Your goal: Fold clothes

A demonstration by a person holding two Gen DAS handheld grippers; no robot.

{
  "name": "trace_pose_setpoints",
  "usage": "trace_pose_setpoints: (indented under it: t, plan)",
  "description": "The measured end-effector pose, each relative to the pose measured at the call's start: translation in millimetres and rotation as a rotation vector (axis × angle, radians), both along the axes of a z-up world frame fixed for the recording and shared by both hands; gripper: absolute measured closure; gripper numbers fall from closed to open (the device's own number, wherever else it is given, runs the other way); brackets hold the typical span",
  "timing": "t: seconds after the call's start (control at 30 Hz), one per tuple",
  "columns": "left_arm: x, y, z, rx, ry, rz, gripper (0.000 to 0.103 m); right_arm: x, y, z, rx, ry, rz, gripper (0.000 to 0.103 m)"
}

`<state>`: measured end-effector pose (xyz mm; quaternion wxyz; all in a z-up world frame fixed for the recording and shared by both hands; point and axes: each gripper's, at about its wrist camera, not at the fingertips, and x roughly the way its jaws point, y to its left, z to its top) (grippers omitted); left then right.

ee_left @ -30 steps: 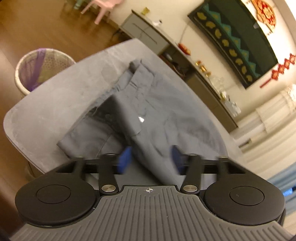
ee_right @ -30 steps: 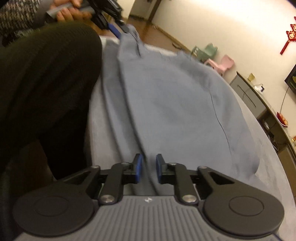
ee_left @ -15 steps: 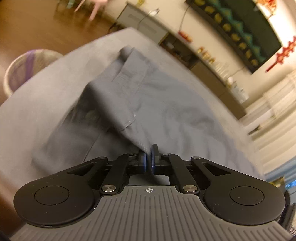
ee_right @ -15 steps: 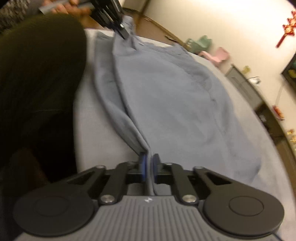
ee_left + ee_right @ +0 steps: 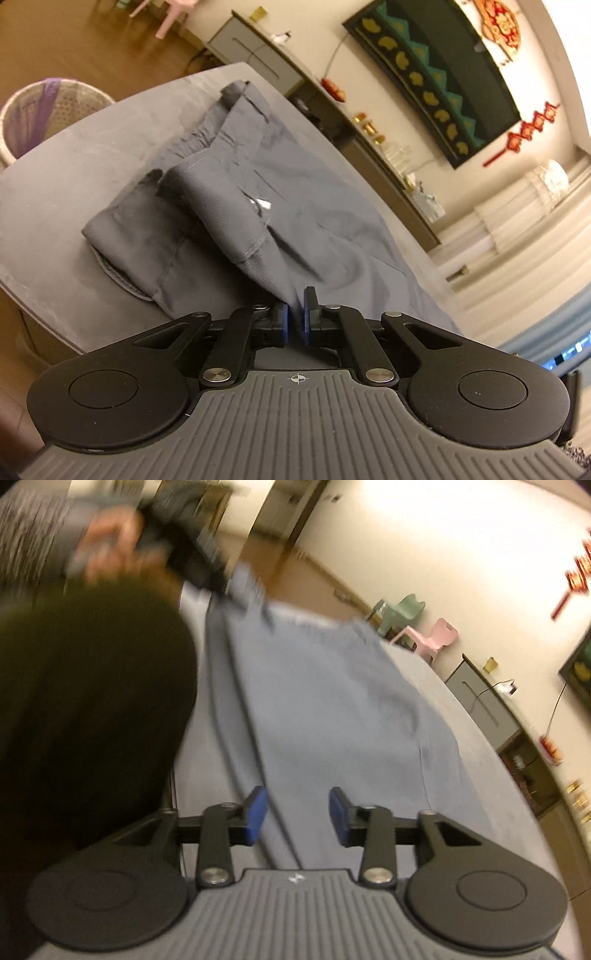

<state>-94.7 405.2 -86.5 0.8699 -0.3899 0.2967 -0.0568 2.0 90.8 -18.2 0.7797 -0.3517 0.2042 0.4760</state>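
The grey-blue trousers (image 5: 229,192) lie spread along the grey table (image 5: 74,177), their waistband end partly doubled over itself toward the table's far corner. Your left gripper (image 5: 295,321) has its jaws pressed together on a ridge of the trousers at the table's near edge, the cloth pulled up into a fold between the blue pads. Seen from your other side, the trousers (image 5: 325,709) run lengthwise down the table (image 5: 207,768). Your right gripper (image 5: 297,814) stands over their near end with its jaws opening; the cloth lies below the gap and the pads do not press on it. At the trousers' far end your left hand (image 5: 110,550), blurred, holds its gripper against a raised corner of the cloth. Beyond the table's far corner stands a wicker basket (image 5: 48,107) on the wooden floor (image 5: 74,40); along the table's far side runs a low cabinet (image 5: 258,51) against the wall.
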Motion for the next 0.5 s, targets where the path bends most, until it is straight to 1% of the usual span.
trace_pose_setpoints:
  t: [0.07, 0.1, 0.13, 0.17, 0.2, 0.23, 0.27, 0.33, 0.37, 0.4, 0.43, 0.47, 0.5]
  plan:
    - [2, 0, -3, 0.009, 0.004, -0.007, 0.103, 7, 14, -4, -0.017, 0.005, 0.002, 0.056]
    - [3, 1, -5, 0.013, 0.001, -0.01, 0.103, 10, 19, -9, -0.041, 0.017, 0.001, 0.06]
    - [0, 3, -5, 0.015, -0.023, -0.01, 0.103, 11, 22, -16, -0.074, 0.036, -0.001, 0.066]
    - [-5, 5, -7, 0.005, -0.061, -0.009, 0.103, 13, 25, -23, -0.107, 0.055, -0.003, 0.096]
    - [-11, 7, -9, -0.009, -0.103, -0.005, 0.103, 10, 27, -26, -0.117, 0.065, 0.009, 0.102]
    - [-17, 10, -11, -0.025, -0.136, 0.001, 0.103, 3, 25, -24, -0.107, 0.067, 0.031, 0.102]
    - [-22, 11, -13, -0.026, -0.137, 0.011, 0.103, -6, 22, -21, -0.099, 0.064, 0.057, 0.103]
    - [-30, 14, -18, -0.027, -0.132, 0.031, 0.103, -24, 16, -17, -0.087, 0.096, 0.11, 0.103]
    - [-30, 14, -21, -0.019, -0.099, 0.045, 0.103, -30, 13, -19, -0.093, 0.106, 0.119, 0.103]
    - [-32, 12, -21, -0.01, -0.075, 0.06, 0.103, -32, 10, -21, -0.1, 0.097, 0.113, 0.103]
    - [-34, 11, -20, -0.001, -0.051, 0.081, 0.101, -30, 6, -21, -0.09, 0.088, 0.096, 0.102]
    - [-36, 9, -18, 0.003, -0.027, 0.099, 0.079, -27, 3, -18, -0.07, 0.084, 0.076, 0.098]
    - [-39, 7, -15, -0.002, -0.006, 0.122, 0.069, -23, 0, -16, -0.049, 0.08, 0.055, 0.089]
